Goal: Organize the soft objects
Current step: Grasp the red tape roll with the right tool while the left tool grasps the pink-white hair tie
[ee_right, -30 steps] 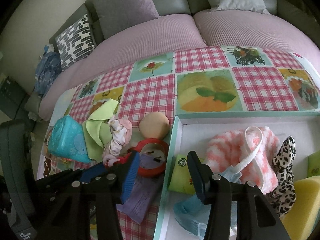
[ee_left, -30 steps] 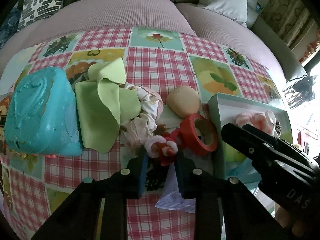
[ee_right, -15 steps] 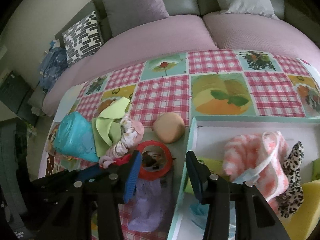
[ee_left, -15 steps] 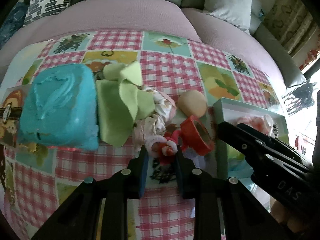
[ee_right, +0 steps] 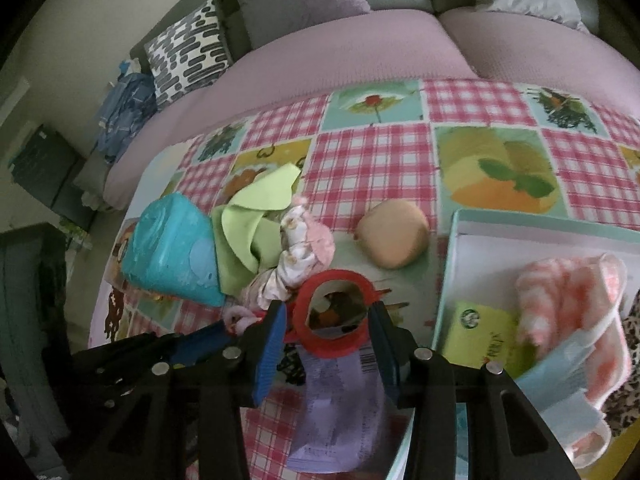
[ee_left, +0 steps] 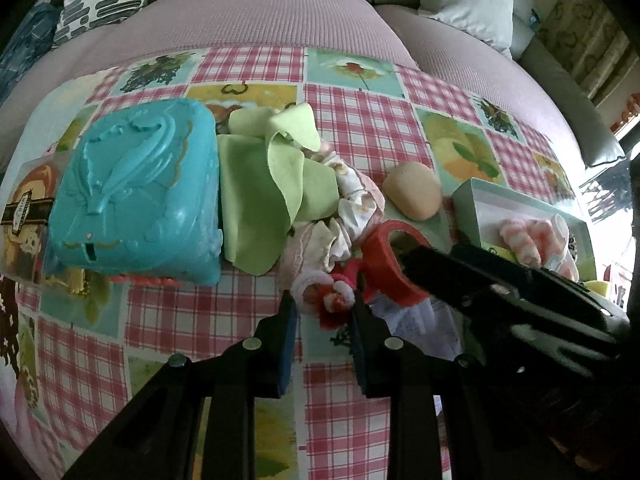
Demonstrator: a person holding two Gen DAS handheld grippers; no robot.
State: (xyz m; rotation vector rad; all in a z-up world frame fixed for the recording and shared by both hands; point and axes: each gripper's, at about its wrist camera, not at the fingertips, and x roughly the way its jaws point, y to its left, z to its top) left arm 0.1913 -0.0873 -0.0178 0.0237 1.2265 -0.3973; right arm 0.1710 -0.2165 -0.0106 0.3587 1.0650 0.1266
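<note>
My left gripper is shut on a small red and pink pompom hair tie, which also shows in the right wrist view. A red tape roll stands tilted just right of it, over a purple packet. My right gripper points down at the roll. Its jaws have narrowed and stand either side of the roll, which sits between the fingertips, and I see no firm squeeze. One of its black fingers crosses the roll in the left wrist view.
A teal plastic box, a green cloth, a floral scrunchie and a peach ball lie on the checked cloth. The white tray at right holds a pink striped sock, a green packet and other soft items.
My right gripper has swung left from over the tray to the tape roll, jaws a little narrower. The left gripper, still on the hair tie, has shifted left. The roll has moved away from the ball.
</note>
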